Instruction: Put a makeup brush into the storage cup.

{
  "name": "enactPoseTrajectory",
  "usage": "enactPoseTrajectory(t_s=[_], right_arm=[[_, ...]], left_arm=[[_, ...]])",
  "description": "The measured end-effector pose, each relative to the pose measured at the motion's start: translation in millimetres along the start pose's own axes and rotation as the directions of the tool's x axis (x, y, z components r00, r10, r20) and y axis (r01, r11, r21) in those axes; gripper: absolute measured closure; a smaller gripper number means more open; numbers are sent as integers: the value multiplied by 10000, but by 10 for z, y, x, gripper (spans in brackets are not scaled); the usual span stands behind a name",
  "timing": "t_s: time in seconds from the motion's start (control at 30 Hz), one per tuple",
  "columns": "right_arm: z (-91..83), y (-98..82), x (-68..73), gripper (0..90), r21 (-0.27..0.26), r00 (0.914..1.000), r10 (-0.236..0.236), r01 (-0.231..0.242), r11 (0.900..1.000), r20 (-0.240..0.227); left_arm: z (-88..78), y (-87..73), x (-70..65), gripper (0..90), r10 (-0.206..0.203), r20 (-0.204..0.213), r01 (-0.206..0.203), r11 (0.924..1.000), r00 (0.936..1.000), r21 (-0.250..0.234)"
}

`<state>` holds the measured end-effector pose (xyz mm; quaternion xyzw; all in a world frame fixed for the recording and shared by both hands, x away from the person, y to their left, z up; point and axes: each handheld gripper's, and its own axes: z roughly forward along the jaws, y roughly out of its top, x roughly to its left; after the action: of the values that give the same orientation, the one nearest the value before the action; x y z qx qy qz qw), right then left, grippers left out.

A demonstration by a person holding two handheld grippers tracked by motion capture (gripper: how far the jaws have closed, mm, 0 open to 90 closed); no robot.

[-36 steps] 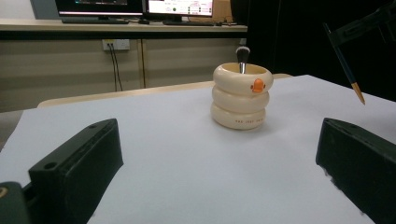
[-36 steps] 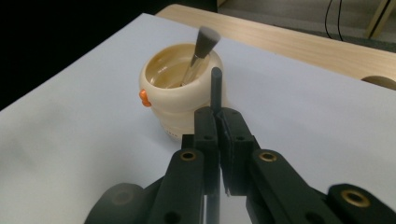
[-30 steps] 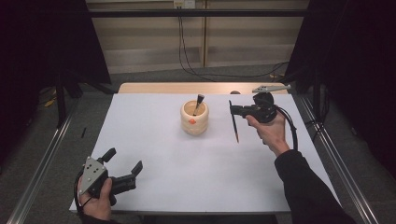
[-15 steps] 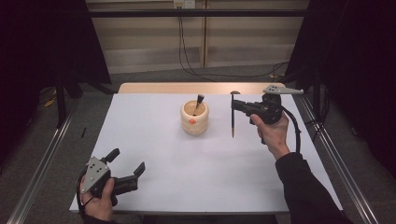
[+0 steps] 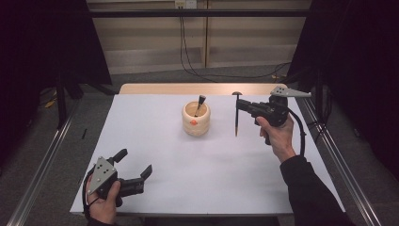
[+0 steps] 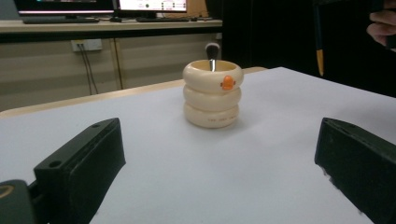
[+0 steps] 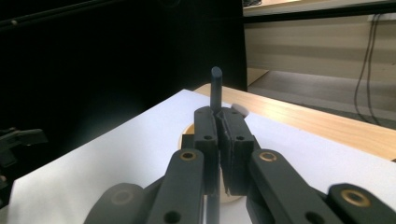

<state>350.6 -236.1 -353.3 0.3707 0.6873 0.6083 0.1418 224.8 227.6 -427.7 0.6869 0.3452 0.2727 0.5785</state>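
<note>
A cream ringed cup (image 5: 196, 120) stands mid-table with a dark-tipped brush (image 5: 201, 102) leaning in it. To the right of the cup my right gripper (image 5: 240, 104) is shut on a dark pen (image 5: 236, 121), which hangs upright above the table with its yellowish tip down. In the right gripper view the jaws (image 7: 220, 135) pinch the pen (image 7: 216, 88) and its rounded top sticks up above them. My left gripper (image 5: 137, 175) rests open near the table's front left corner. In the left gripper view the cup (image 6: 213, 95) and pen (image 6: 318, 44) lie well beyond the wide-apart jaws.
The white table top (image 5: 155, 141) ends in a wooden strip (image 5: 179, 88) at the back. Metal rails (image 5: 42, 165) run along both sides. Cables (image 5: 188, 56) hang against the back wall beyond the table.
The right gripper lifted slightly and turned the pen from a tilt to upright, then held it there. The left hand shifted only slightly.
</note>
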Motion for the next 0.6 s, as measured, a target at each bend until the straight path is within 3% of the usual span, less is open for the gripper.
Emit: enactPoseTrajectory(t_s=[0.1,0.23,0.43,0.6], right_arm=[[-19,-2,-4,866,-13,10000,-41,41,10000,-70],[-80,11,6,866,-125,9993,-179,175,9998,-330],[-102,21,46,866,-137,9969,-316,307,9994,-717],[-72,17,87,866,-66,9933,-317,312,9995,-1114]], left_arm=[[10,15,-4,15,5,107,-5,10000,9999,24],[50,23,-20,18,-322,283,322,9995,9991,20],[123,46,-59,32,-349,449,339,9992,9984,226],[181,81,-110,54,-400,857,372,9987,9955,336]])
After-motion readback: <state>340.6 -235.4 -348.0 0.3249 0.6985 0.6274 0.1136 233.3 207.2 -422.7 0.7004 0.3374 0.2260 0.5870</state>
